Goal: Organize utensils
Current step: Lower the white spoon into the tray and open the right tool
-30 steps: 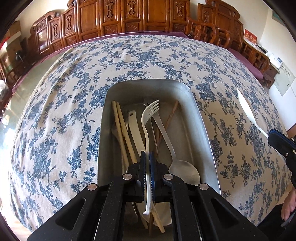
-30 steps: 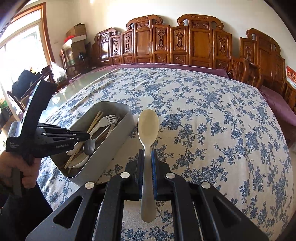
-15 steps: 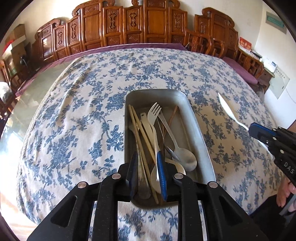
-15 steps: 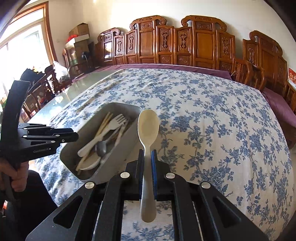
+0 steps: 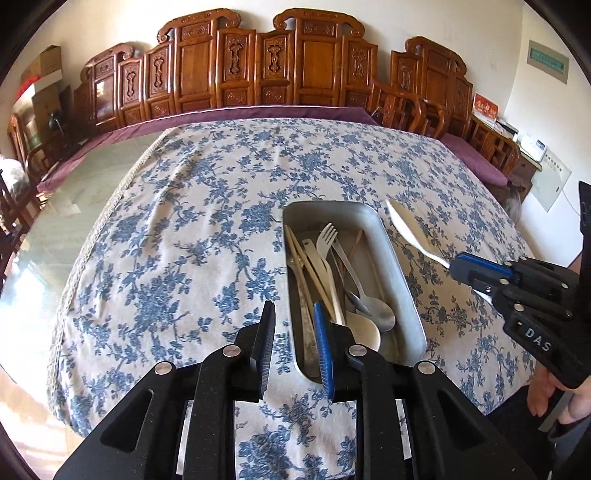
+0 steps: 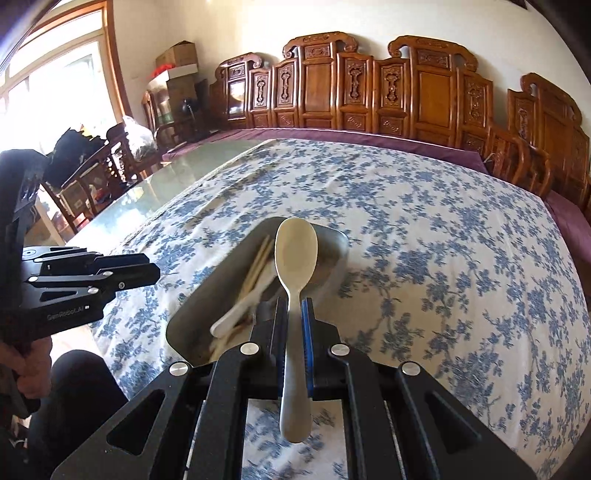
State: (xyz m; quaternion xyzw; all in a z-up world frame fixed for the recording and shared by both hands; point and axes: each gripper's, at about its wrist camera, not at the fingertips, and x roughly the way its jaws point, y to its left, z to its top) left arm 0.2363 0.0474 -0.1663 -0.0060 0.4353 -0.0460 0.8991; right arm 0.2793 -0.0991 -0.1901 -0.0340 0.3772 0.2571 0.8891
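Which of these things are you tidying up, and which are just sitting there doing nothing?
For the job:
- cream spoon, held in the right gripper
- metal tray
- white fork, chopsticks and metal spoon inside it
- left gripper, open, holding nothing

Just there:
- flowered tablecloth
- carved wooden chairs
- cardboard boxes

Cream plastered wall [image 5: 369, 22] behind a row of carved reddish-brown wooden chair backs [image 5: 303, 62]. Large worktop under a white cloth with blue flower print [image 5: 207, 221]; purple undercloth [image 5: 258, 112] shows along the far edge, bare glass top [image 5: 74, 206] on the left. Tall wood-framed window [image 6: 55, 85] at left, strong daylight coming through. Brown cardboard boxes [image 6: 177, 55] stacked in the corner. Green wall plaque [image 5: 548, 61] at right.
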